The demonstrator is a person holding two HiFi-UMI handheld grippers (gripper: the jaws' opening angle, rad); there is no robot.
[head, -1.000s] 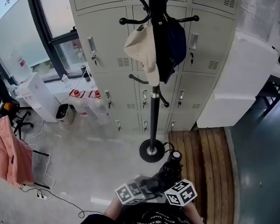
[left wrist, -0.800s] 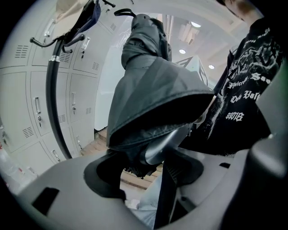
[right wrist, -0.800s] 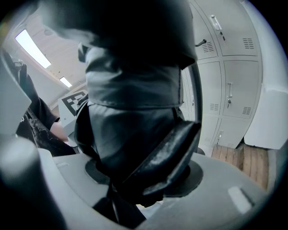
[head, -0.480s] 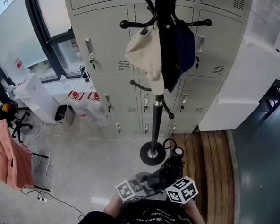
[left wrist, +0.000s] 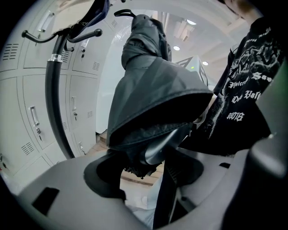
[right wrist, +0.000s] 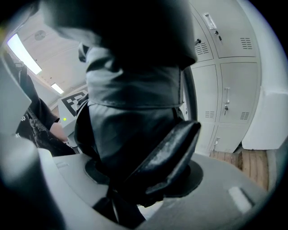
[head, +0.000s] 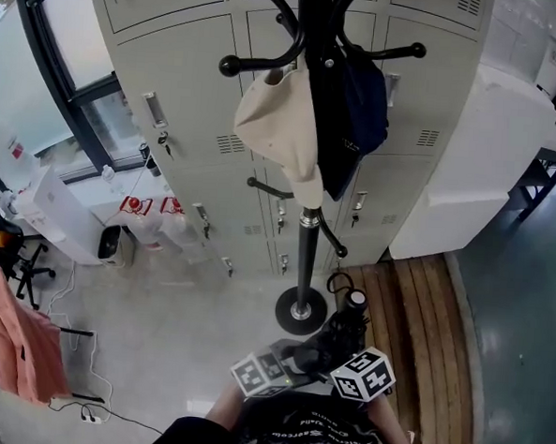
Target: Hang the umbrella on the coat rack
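A folded black umbrella [head: 339, 331] is held low in front of the person, its strap end toward the coat rack. My left gripper [head: 290, 362] and right gripper [head: 348, 360] are both shut on it, side by side. In the left gripper view the umbrella's fabric [left wrist: 150, 96] fills the space above the jaws; in the right gripper view the umbrella [right wrist: 130, 112] lies against a dark pad [right wrist: 168, 152]. The black coat rack [head: 302, 223] stands just ahead, its round base [head: 301, 313] on the floor. A beige bag [head: 282, 123] and a dark garment [head: 358, 104] hang from its upper hooks.
Grey lockers [head: 186, 108] stand behind the rack. A wooden slatted platform [head: 415, 319] lies to the right, with a white cabinet [head: 488, 164] beyond it. A pink cloth [head: 22, 341] hangs on a stand at the left, with cables on the floor nearby.
The person has stepped closer to the coat rack, which now looms larger and nearer. Both grippers still hold the umbrella in the same way.
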